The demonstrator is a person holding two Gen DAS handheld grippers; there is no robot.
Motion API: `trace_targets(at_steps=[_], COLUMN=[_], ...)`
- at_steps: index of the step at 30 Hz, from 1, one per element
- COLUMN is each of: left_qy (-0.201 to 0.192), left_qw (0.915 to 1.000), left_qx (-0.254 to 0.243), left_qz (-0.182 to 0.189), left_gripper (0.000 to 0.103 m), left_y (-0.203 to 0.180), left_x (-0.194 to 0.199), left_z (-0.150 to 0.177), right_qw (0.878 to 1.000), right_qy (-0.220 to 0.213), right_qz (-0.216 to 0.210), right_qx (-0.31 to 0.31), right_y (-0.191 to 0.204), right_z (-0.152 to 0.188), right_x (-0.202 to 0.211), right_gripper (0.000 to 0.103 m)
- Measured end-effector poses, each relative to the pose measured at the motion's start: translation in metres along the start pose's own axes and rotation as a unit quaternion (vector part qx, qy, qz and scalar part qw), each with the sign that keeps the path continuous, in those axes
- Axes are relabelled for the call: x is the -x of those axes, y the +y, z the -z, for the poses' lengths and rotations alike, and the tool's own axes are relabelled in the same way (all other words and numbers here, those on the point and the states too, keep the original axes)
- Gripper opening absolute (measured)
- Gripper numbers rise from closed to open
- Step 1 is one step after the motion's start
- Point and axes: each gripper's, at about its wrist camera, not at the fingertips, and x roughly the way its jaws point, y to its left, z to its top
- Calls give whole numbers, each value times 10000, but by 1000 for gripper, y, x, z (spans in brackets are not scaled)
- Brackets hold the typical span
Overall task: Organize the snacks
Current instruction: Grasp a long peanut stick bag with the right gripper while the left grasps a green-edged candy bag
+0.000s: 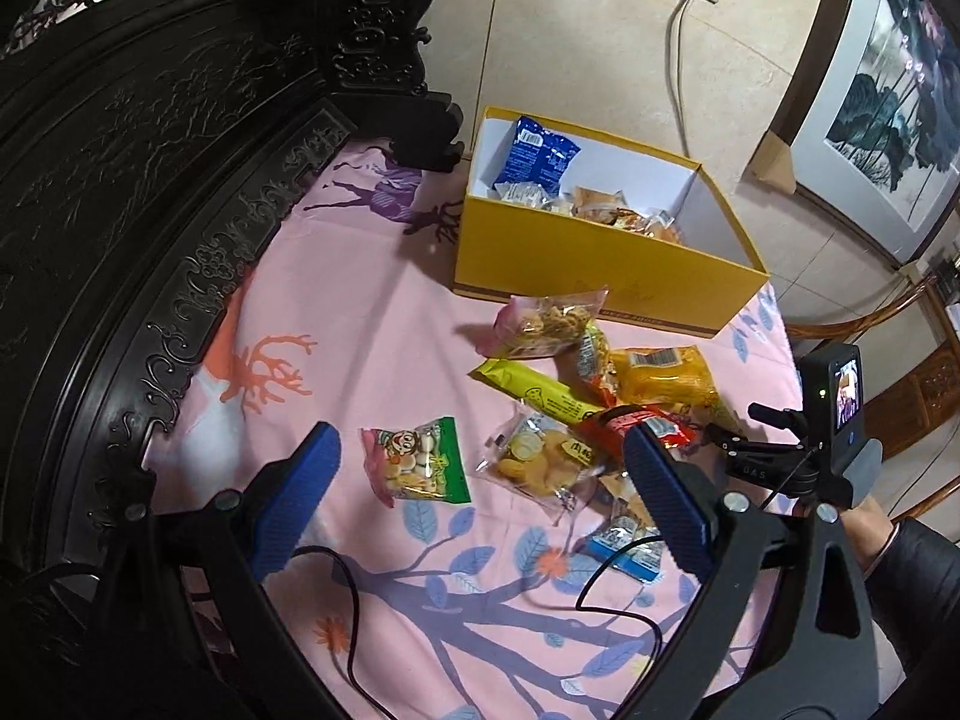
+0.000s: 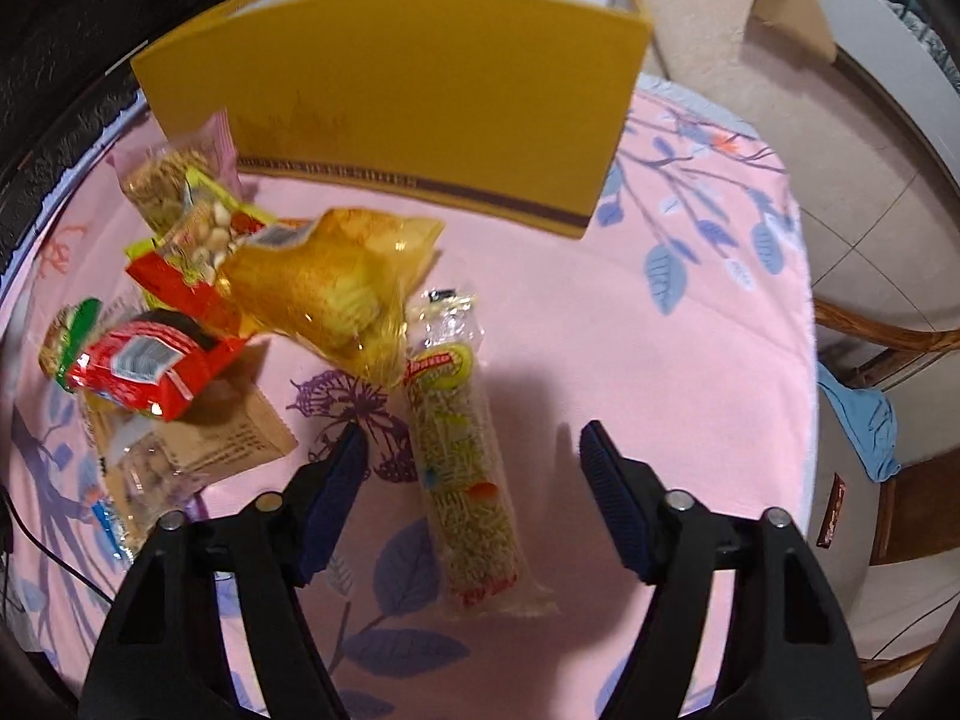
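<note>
A yellow box (image 1: 600,264) stands at the back of the pink cloth and holds a blue packet (image 1: 537,157) and several small snacks; it also shows in the right wrist view (image 2: 420,96). Loose snacks lie in front of it. My left gripper (image 1: 480,456) is open and empty above a green-edged packet (image 1: 420,465) and a clear biscuit packet (image 1: 540,456). My right gripper (image 2: 474,438) is open and empty, its fingers on either side of a long noodle-snack packet (image 2: 465,462). A yellow bag (image 2: 336,288) and a red packet (image 2: 144,372) lie to its left.
A dark carved wooden backrest (image 1: 150,180) rims the left side. The pink cloth (image 2: 630,330) ends at the right, with wooden chairs (image 2: 888,348) beyond. A black cable (image 1: 618,606) trails over the cloth near me. A framed painting (image 1: 888,96) leans on the wall.
</note>
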Motion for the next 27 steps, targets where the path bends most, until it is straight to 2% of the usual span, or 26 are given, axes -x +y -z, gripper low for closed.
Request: trace_targets(at_steps=[2, 3, 5, 10, 13, 19, 22, 27], left_qy=[44, 61, 104, 169, 206, 694, 1006, 1362], left_qw=[10000, 10000, 9999, 9997, 9989, 9933, 9906, 9872], left_qx=[1, -3, -26, -60, -39, 163, 130, -140], left_qz=[-28, -43, -85, -186, -419, -904, -921, -816], left_gripper=[97, 97, 97, 97, 97, 97, 97, 97], left_y=[-1, 0, -1, 7, 21, 63, 67, 51], left_x=[-2, -4, -7, -14, -21, -59, -83, -118], left_z=[-1, -1, -1, -1, 0, 10, 18, 34], right_qw=[9999, 9999, 9999, 9997, 9986, 9903, 9842, 9760], right_qy=[104, 10, -52, -19, -57, -430, -652, -882], right_qz=[-57, -65, -116, -229, -333, -621, -737, -943], right_qx=[34, 78, 112, -64, -396, -1162, -1470, -1752], right_y=[3, 4, 7, 11, 11, 2, 3, 3], right_z=[5, 8, 13, 33, 50, 82, 87, 82], right_x=[-7, -5, -1, 11, 25, 72, 94, 118], right_gripper=[54, 51, 31, 29, 29, 29, 29, 29])
